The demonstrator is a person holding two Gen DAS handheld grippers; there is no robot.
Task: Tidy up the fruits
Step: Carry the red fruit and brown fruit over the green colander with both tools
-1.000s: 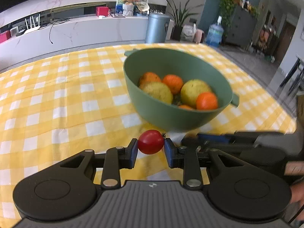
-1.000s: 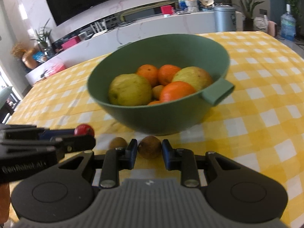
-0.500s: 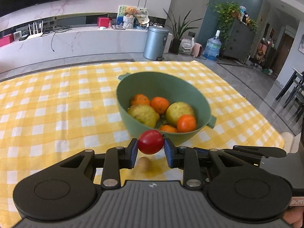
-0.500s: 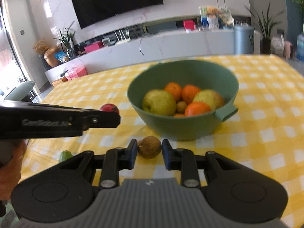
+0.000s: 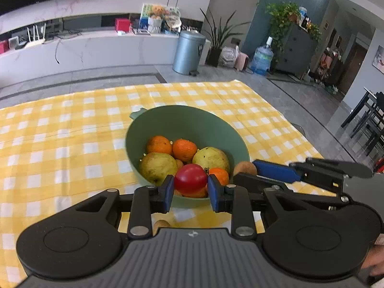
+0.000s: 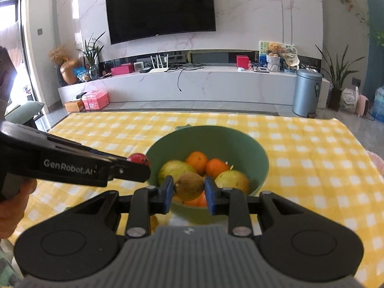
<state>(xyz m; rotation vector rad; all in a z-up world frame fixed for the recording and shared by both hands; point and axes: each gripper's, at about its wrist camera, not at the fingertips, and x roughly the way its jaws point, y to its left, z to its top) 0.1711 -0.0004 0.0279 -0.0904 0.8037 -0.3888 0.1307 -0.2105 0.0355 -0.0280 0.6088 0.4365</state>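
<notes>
Both views are bright and evenly daylit. In the right wrist view strong light enters from the tall window at the left edge [image 6: 14, 55], washed out to white. Glare is seen on the glossy grey floor [image 5: 300, 100]. Straight lines are bowed towards the fisheye edges; slight softness is noted at the margins

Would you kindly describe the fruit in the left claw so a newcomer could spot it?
Find the green bowl on the yellow checked tablecloth. Just before its near rim, the left claw grips a small tomato: smooth, glossy, the only red fruit.
</notes>
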